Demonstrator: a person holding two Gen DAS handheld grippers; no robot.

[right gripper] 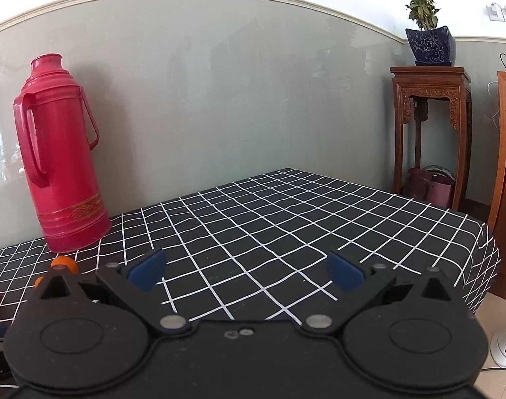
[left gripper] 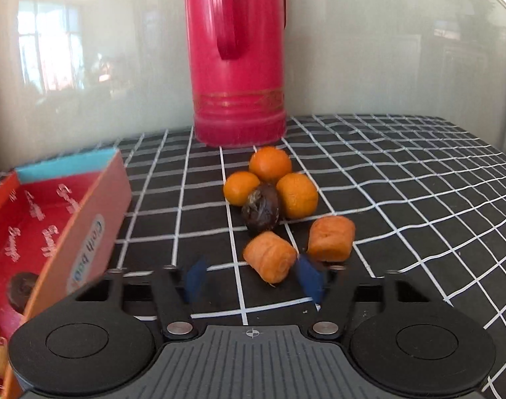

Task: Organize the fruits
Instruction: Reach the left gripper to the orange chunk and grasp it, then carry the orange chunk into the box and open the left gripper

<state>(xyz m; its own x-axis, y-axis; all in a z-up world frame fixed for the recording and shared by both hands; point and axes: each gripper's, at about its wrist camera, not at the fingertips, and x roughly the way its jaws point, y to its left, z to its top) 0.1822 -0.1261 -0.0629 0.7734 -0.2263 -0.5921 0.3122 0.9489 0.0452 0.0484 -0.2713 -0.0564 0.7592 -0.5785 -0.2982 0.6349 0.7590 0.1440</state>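
At the left edge of the tabletop (left gripper: 402, 166), an open red box (left gripper: 53, 232) is lying tilted toward the left wrist camera, already holding a dark fruit (left gripper: 22, 289) and some small orange ones at its near end. To its right, in front of the red thermos (left gripper: 236, 66) standing at the back edge, the loose fruits are sitting in a tight cluster: three round mandarins (left gripper: 269, 164) touching one another, with a dark wrinkled fruit (left gripper: 261, 211) wedged against them.

Nearer the camera, two stubby orange pieces are lying on the cloth. The left gripper (left gripper: 253, 281) is straddling the nearer orange piece (left gripper: 269, 261), its blue pads (left gripper: 194, 277) standing apart; the right pad is just beside the piece, the left pad clear of it, so nothing is being squeezed yet. The other orange piece (left gripper: 331, 237) is lying just to the right.

The piece is looking light and somewhat soft, with a dull, matte skin that is probably not slippery, though it may bruise under hard pressure. Gripping across its short barrel-shaped middle looks safest, since the rounded ends could squirt out.

Further right, the right gripper (right gripper: 246, 271) is hanging with its jaws spread wide over bare checked cloth, carrying nothing.
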